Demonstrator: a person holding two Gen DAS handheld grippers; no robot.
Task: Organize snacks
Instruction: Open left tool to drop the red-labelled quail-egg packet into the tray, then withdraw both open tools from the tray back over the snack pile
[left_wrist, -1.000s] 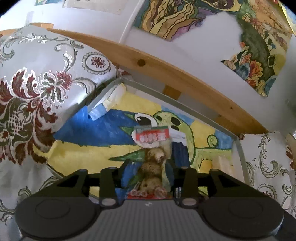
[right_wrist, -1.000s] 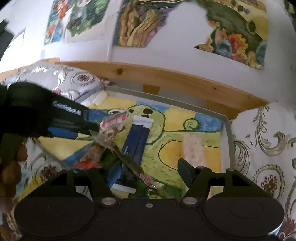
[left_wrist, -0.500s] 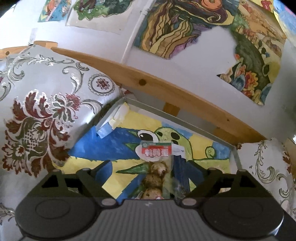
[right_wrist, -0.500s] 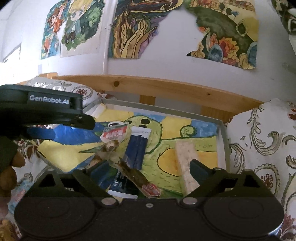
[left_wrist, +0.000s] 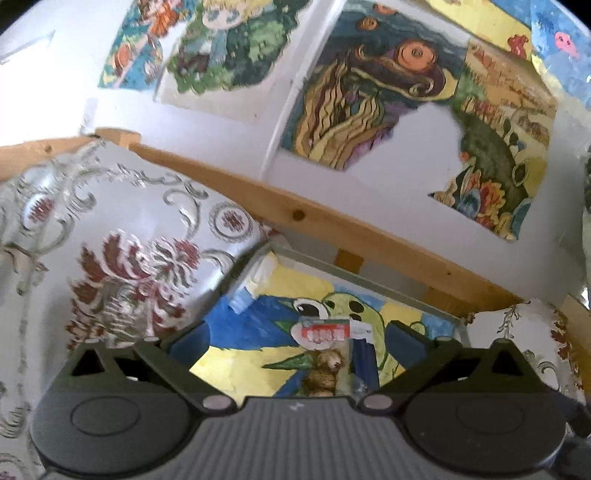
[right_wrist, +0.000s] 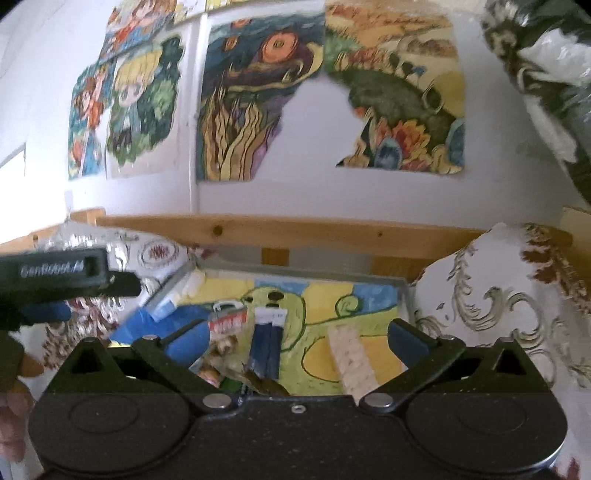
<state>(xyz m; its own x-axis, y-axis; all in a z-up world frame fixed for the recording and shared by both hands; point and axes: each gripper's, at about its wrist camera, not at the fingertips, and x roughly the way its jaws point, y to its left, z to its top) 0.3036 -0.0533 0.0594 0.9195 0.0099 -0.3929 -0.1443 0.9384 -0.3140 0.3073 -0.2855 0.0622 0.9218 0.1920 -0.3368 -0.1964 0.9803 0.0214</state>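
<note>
Both grippers are clear of the tray, jaws spread, nothing held.

Your left gripper hangs above the painted tray with its jaws wide apart; the clear packet of brown round snacks with the red label lies in the tray at 12 o'clock from it, untouched. From your right gripper, also spread and empty, the same packet sits at 11 o'clock, the dark blue wrapped bar at 12, and the pale wafer bar at 1. A brown wrapper lies close under it. You look to be between placements. Next, choose one snack, come down square over it, and close only once both fingers straddle it.
</note>
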